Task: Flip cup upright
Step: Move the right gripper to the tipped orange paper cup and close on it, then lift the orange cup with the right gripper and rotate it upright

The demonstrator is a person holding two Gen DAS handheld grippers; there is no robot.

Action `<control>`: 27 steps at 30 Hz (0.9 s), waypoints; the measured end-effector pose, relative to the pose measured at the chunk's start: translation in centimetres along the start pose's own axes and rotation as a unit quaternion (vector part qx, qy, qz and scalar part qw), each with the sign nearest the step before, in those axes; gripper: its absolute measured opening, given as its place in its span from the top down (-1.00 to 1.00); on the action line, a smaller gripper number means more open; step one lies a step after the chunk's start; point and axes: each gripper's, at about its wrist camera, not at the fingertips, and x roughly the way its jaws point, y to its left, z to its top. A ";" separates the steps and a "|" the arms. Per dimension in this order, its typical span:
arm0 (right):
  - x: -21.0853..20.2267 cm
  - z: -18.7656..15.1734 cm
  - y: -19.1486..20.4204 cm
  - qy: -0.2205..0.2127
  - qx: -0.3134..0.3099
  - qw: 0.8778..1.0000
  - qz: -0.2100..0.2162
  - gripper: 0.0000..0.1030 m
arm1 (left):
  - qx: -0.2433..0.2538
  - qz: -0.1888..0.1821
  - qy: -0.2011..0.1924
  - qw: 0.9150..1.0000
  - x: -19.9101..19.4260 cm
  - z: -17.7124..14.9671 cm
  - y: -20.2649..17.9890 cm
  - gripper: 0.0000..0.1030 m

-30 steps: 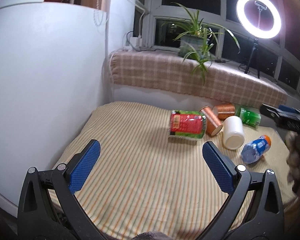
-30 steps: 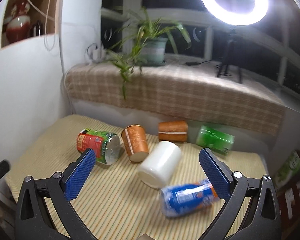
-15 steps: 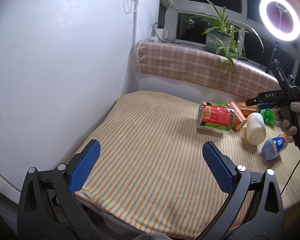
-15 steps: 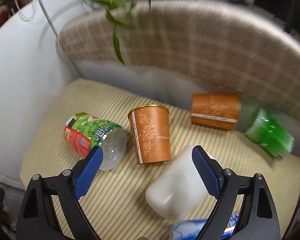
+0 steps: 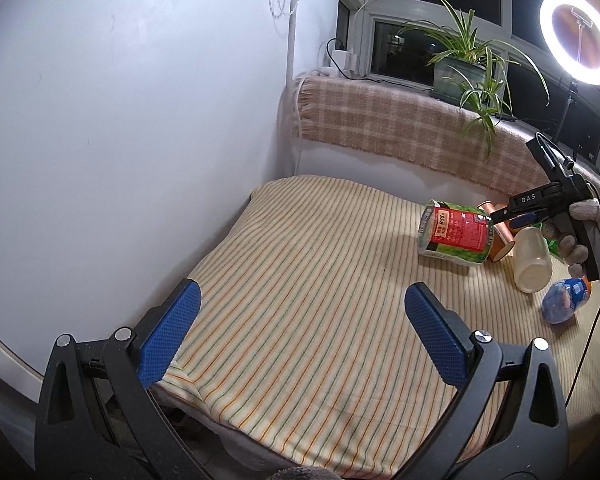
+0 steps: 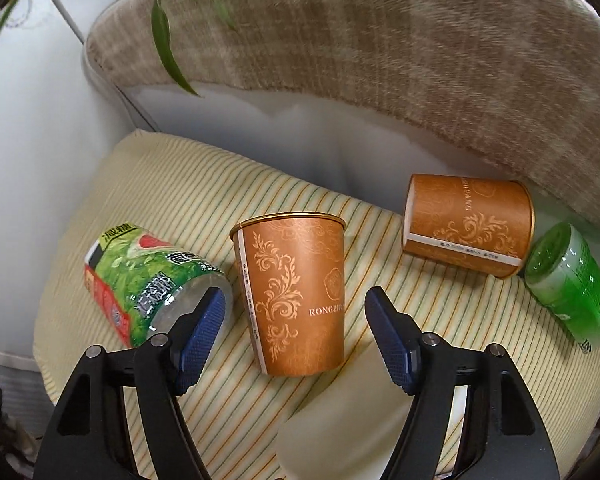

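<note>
The left gripper [image 5: 300, 324] is held with fingers wide apart over bare striped cloth [image 5: 300, 280], while the orange cup [image 6: 296, 292], lying on its side, is framed between the spread, untouching fingers of the right gripper [image 6: 296, 334].

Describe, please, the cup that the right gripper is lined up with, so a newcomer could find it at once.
On the striped cushion below the plaid-covered sill, look at the middle of the row of tipped-over containers. The nearer orange paper cup lies between the green-labelled can and a second orange cup; it alone sits between the right gripper fingers.
</note>
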 end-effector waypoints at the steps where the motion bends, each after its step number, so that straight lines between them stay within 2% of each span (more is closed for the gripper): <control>1: 0.5 0.1 0.1 0.002 -0.003 1.000 -0.002 -0.40 | 0.000 0.001 0.001 1.000 0.0 0.0 -0.1 -1.00; 5: 2.6 0.6 0.6 0.014 -0.009 1.000 -0.011 -0.40 | 0.003 0.001 0.003 1.000 0.3 -0.1 -0.4 -1.00; 7: 3.2 0.8 0.9 0.018 -0.009 1.000 -0.012 -0.22 | 0.003 0.001 0.004 1.000 0.4 0.0 -0.4 -1.00; 16: 3.8 0.9 1.3 0.011 -0.007 1.000 -0.011 -0.16 | 0.000 0.005 0.005 1.000 0.5 -0.1 -0.1 -1.00; 27: -2.2 -0.8 -0.1 -0.046 0.013 0.999 0.005 -0.15 | 0.005 -0.001 -0.003 1.000 -0.2 -0.4 -0.4 -1.00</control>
